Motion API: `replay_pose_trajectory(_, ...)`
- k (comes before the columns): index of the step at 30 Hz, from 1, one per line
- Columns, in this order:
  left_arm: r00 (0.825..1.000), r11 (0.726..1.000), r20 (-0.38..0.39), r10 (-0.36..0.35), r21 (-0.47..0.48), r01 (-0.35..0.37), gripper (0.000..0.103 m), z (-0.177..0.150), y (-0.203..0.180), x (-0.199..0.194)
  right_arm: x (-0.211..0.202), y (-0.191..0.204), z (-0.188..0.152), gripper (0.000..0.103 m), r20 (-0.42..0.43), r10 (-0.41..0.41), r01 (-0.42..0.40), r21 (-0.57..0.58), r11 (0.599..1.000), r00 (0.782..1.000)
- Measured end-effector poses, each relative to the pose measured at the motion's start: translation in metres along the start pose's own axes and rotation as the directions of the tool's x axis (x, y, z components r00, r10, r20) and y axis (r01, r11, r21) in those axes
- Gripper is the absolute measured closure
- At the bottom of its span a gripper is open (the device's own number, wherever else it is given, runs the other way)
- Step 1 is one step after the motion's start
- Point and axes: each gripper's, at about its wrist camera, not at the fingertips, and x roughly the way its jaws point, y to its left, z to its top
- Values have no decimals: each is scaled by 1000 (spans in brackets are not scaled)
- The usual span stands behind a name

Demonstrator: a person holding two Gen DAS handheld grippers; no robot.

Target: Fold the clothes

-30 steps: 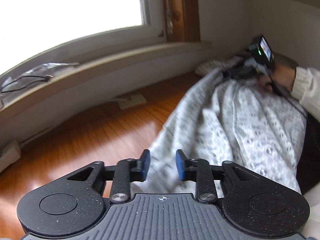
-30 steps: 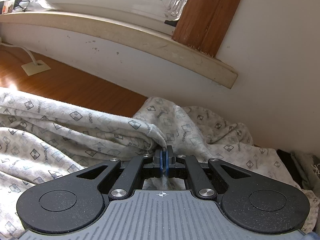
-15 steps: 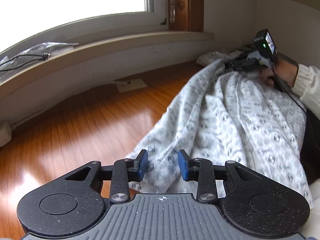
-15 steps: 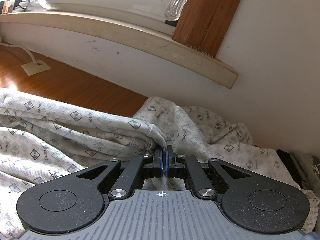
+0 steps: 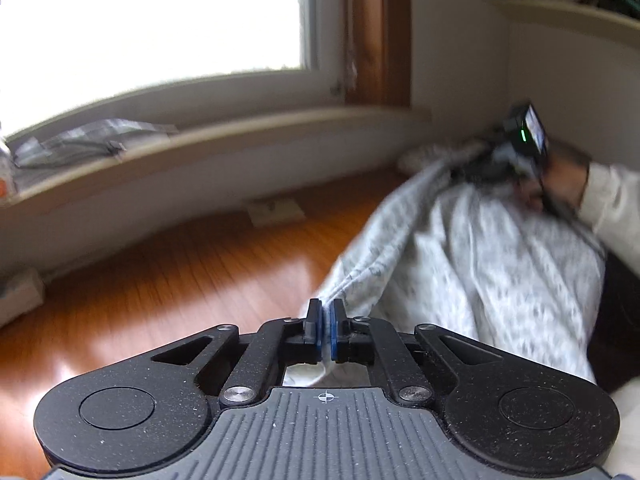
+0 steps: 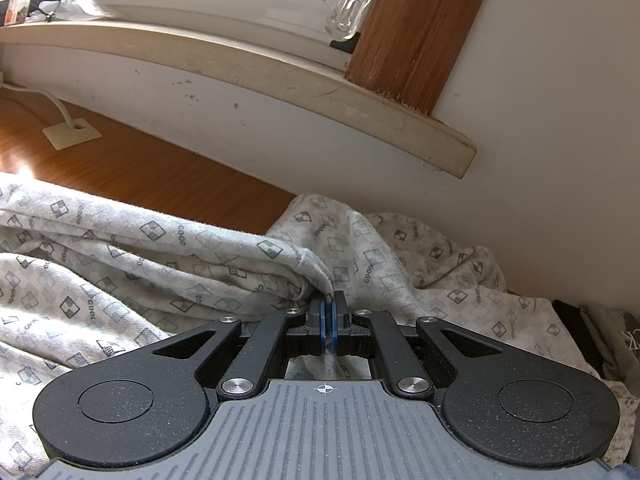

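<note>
In the left wrist view the left tool [image 5: 325,322] is pinched tight on a bunched corner of the printed grey garment [image 5: 480,264], a small tuft of cloth showing between its blue pads. From there the fabric runs away in a taut ridge to the right tool [image 5: 486,160], gripped in a person's hand [image 5: 560,180] with a cream sleeve [image 5: 612,204] behind it. In its own view the right tool [image 6: 329,316] is likewise clamped on a hemmed edge of the same garment [image 6: 120,248]. Holding two points along one edge probably serves to stretch the cloth flat before a fold.

The garment is soft brushed cotton, pale grey with small diamond checks and the word GOOD repeated; it lies in loose rumpled folds on the floor [image 5: 168,280], which is glossy orange-brown wood plank. Beyond, a white floor socket plate [image 6: 72,133] with a cable sits near the scuffed white wall, under a curved cream windowsill [image 6: 256,68] and a wooden window frame [image 6: 416,28].
</note>
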Motion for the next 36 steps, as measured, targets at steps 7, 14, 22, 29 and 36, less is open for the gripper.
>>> replay_pose_trajectory(7,1000,999,-2,11,-52,-11,99,5,15,5,1,0,-2,98,2,-1,1,0,1000,1000)
replay_pose_trajectory(14,995,997,-96,-8,-75,0,94,-8,26,29,0,3,-4,98,4,-5,5,0,1000,1000)
replay_pose_trajectory(22,992,999,-128,-23,-27,20,79,-5,21,46,1,4,-6,98,5,-6,6,-3,1000,1000)
replay_pose_trajectory(29,992,999,-119,-42,4,42,100,0,15,45,2,5,-8,98,6,-7,7,-3,1000,1000)
replay_pose_trajectory(36,999,999,-1,36,-29,-36,101,17,24,21,0,6,-12,99,22,-9,9,-1,1000,1000)
